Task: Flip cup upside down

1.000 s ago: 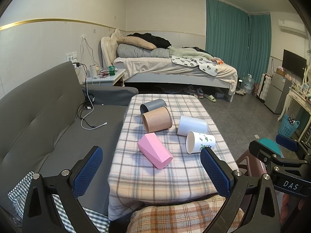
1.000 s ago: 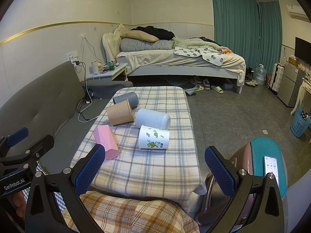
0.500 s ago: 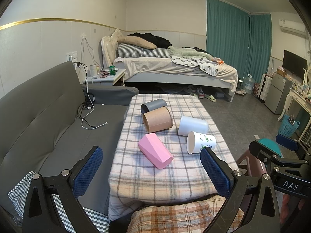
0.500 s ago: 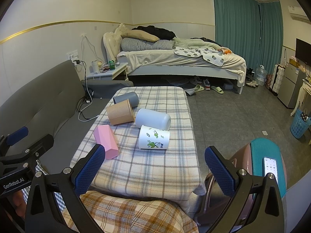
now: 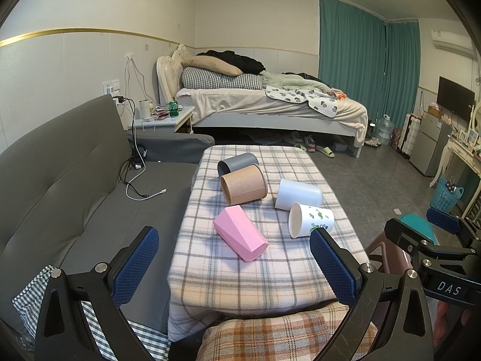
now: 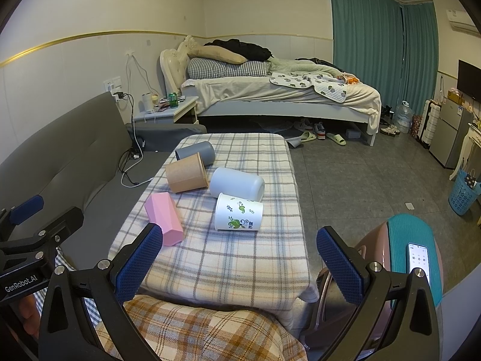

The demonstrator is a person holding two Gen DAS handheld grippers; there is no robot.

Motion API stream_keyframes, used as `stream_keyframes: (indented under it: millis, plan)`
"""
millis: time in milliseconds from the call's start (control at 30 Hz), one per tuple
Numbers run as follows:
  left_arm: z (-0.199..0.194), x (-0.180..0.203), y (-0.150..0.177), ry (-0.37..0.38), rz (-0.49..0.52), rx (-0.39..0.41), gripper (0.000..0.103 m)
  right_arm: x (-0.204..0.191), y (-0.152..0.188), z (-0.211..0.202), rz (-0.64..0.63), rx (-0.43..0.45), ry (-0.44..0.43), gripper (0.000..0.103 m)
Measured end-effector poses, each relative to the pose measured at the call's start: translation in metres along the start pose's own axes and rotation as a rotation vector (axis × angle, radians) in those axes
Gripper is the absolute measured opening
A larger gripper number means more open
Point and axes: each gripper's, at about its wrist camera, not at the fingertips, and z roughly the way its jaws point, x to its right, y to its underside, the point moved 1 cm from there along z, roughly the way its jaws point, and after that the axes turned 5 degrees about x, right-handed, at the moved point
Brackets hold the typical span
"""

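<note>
Five cups lie on their sides on the plaid-covered bench — none upright. Grey cup sits farthest back, touching the tan cup just in front of it. Plain white cup lies to their right, touching the white cup with green print, whose open mouth faces left in the left wrist view. Pink faceted cup lies nearest, apart from the others. Left claw hangs wide open, empty, at the near bench edge; right claw likewise wide open, holding nothing. Grey sofa runs along the left — a bed stands behind. Phone rests on a teal-topped stool at right.
</note>
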Motion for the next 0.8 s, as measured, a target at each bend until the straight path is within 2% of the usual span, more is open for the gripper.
stream_keyframes:
  millis: [433, 567, 800]
  plan:
    - [-0.001, 0.002, 0.007, 0.004, 0.003, -0.005, 0.103, 0.000, -0.001, 0.000, -0.003, 0.000, 0.004, 0.103]
    - [0.014, 0.004, 0.017, 0.021, 0.006, -0.017, 0.103, 0.000, -0.002, -0.002, -0.002, 0.000, 0.007, 0.103]
    - [0.033, 0.012, 0.001, 0.054, 0.057, -0.049, 0.103, 0.016, -0.009, 0.014, 0.009, -0.029, 0.042, 0.103]
